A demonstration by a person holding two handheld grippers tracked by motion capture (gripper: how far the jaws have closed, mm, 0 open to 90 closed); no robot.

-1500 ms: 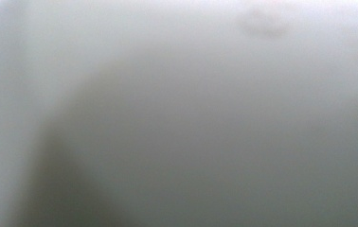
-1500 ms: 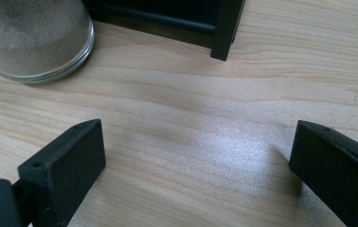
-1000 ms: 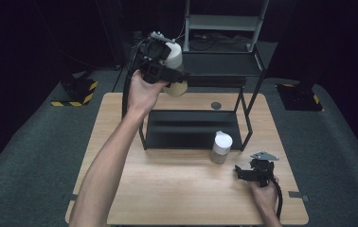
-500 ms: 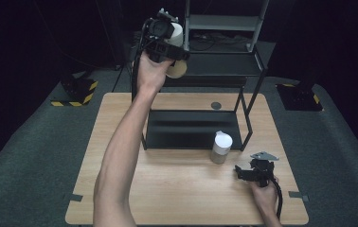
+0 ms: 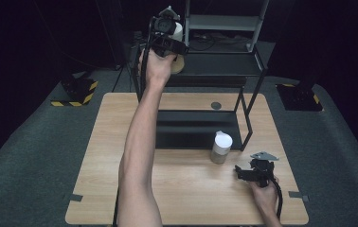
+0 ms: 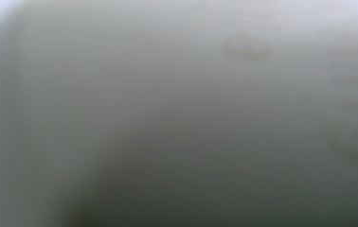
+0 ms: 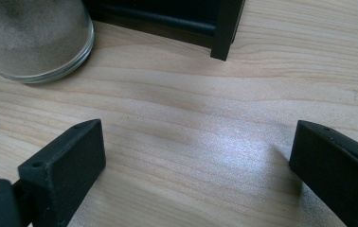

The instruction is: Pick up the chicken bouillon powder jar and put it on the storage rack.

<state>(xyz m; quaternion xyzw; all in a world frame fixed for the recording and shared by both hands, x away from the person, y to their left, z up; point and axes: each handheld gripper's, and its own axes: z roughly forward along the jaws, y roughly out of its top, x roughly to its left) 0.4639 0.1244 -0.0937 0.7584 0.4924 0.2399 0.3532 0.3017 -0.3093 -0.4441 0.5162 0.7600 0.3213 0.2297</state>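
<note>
Two jars: one held up at the rack's upper shelf, one standing on the table.

One white-lidded jar (image 5: 177, 47) sits clamped in the left gripper (image 5: 167, 33), raised level with the black rack's (image 5: 253, 90) upper shelf at the far side; up close, the left gripper view is a blur of pale jar wall. It looks rigid, smooth and likely breakable, with some weight inside, so a firm grip across the mid-body seems safest. The second jar (image 5: 221, 147) stands on the table (image 5: 96, 179), near the right gripper (image 5: 243, 173), whose jaws stand wide apart and empty.
</note>
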